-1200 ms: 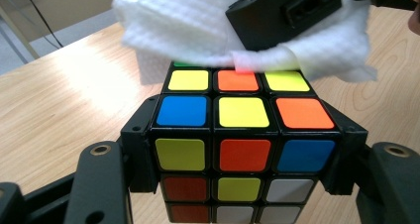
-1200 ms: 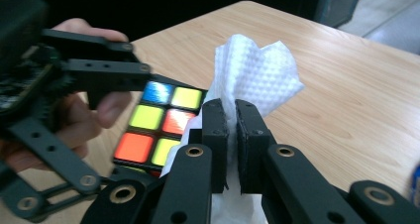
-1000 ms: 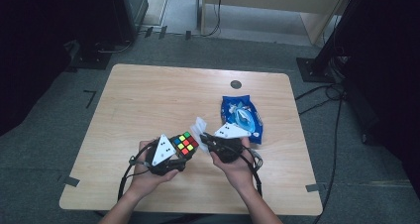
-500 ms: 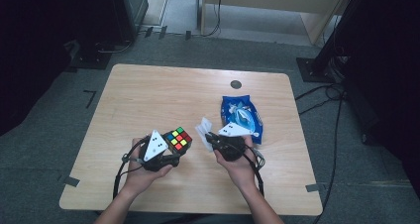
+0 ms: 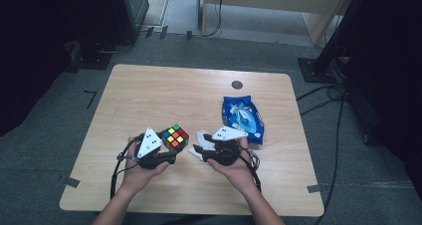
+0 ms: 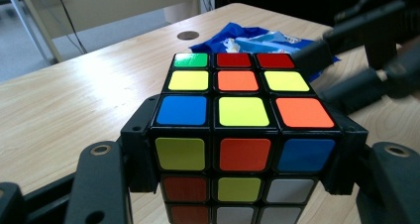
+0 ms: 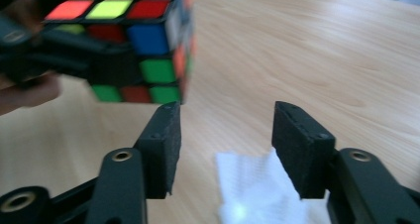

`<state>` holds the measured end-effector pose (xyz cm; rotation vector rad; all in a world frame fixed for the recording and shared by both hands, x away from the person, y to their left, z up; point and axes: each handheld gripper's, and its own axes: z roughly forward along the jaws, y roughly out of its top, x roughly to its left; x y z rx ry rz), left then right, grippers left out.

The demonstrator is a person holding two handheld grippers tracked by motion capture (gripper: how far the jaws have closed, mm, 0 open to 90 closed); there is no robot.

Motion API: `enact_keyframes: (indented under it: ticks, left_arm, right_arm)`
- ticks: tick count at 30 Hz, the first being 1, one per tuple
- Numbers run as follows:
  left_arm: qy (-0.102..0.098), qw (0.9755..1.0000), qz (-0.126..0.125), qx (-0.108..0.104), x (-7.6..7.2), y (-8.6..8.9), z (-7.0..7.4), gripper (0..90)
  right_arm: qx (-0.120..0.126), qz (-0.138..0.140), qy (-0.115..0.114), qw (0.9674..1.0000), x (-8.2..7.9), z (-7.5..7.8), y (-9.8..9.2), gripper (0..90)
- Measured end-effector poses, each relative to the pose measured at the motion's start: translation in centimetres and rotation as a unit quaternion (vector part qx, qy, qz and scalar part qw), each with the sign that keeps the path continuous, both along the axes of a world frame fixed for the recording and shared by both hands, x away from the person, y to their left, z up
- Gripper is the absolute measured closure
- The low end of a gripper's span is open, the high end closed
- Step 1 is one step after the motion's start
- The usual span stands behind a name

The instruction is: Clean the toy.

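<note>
A scrambled Rubik's cube [image 5: 174, 135] hangs just above the table, and my left gripper [image 5: 169, 148] is shut on it. In the left gripper view both pads press the cube [image 6: 237, 110] at its sides. To its right, my right gripper [image 5: 196, 150] points at the cube. Its jaws have just been opening and now stand open [image 7: 225, 144] with nothing between them. A white wipe [image 7: 252, 189] lies on the wood under them, and the cube [image 7: 133, 40] is up to the left. The wipe [image 5: 203, 137] sits between the two grippers.
A blue wipes packet [image 5: 243, 118] lies on the wooden table [image 5: 199, 85] behind the right hand, also in the left gripper view [image 6: 247, 35]. A dark round cable hole [image 5: 237, 84] is near the far edge. Cables trail from both grippers.
The right gripper's jaws have parted, and the white wipe has dropped from its tips onto the table. The left hand with the cube has drawn slightly away to the left.
</note>
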<state>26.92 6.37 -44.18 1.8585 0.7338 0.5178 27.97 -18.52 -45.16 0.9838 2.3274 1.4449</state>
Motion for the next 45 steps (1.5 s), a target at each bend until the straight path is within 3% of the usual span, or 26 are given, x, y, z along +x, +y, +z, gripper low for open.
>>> enact_keyframes:
  ticks: [5,11,16,24,27,31,35,45]
  left_arm:
    - [0.006,0.9998,0.009,-0.016,0.1,0.2,0.2,33.8]
    - [0.007,0.9995,0.017,-0.025,-0.2,-0.2,0.7,33.8]
    - [0.017,0.9991,0.014,-0.035,-0.5,-0.8,0.6,33.8]
    - [0.04,0.9975,0.014,-0.056,-0.6,-1.3,0.6,33.8]
    - [0.044,0.9967,0.017,-0.065,-0.5,-1.3,0.6,33.8]
    - [0.049,0.9964,0.017,-0.067,-0.5,-1.3,0.5,33.7]
    - [0.061,0.9957,0.008,-0.069,-0.2,-1.2,0.2,33.5]
    - [0.065,0.9948,-0.005,-0.079,-0.1,-1.0,0.6,32.5]
  right_arm:
    - [-0.003,0.029,-0.018,0.9994,-0.9,-0.4,1.8,35.1]
    - [0.043,0.035,-0.021,0.9982,-1.8,-0.9,3.4,31.8]
    - [0.055,0.002,-0.052,0.9971,-2.1,-0.9,4.0,33.4]
    - [0.041,-0.028,-0.088,0.9949,-2.6,-1.3,4.7,33.7]
    - [0.047,-0.037,-0.094,0.9938,-2.6,-1.4,4.8,34.2]
    - [0.047,-0.035,-0.087,0.9945,-2.5,-1.4,4.8,34.9]
    - [0.03,-0.038,-0.085,0.9952,-2.5,-1.3,4.8,35.0]
    - [0.011,-0.036,-0.087,0.9955,-2.4,-1.3,4.2,35.0]
